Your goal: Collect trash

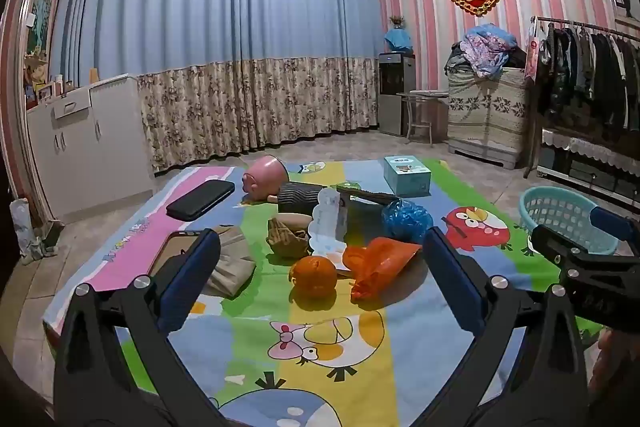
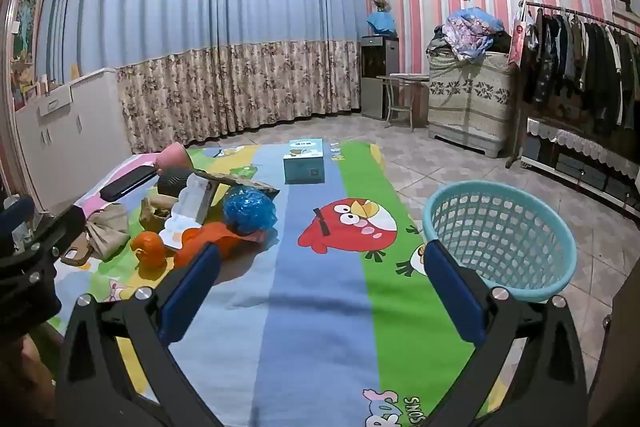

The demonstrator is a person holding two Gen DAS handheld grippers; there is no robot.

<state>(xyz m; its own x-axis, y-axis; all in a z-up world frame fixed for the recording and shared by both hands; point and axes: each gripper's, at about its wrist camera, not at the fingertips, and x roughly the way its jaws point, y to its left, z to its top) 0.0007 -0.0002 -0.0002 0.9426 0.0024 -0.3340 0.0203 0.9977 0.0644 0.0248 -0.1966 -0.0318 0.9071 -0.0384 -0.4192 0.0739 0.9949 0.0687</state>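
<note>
A pile of trash lies on a colourful cartoon mat: an orange plastic bag, a blue crumpled bag, a white wrapper, a brown paper bag and a beige crumpled bag. An orange fruit sits in front. A teal plastic basket stands on the floor at the mat's right edge. My left gripper is open, just short of the orange fruit. My right gripper is open and empty over the mat, left of the basket.
A pink cup, a black case, a phone and a light-blue box also lie on the mat. A white cabinet stands left, a clothes rack right, curtains behind.
</note>
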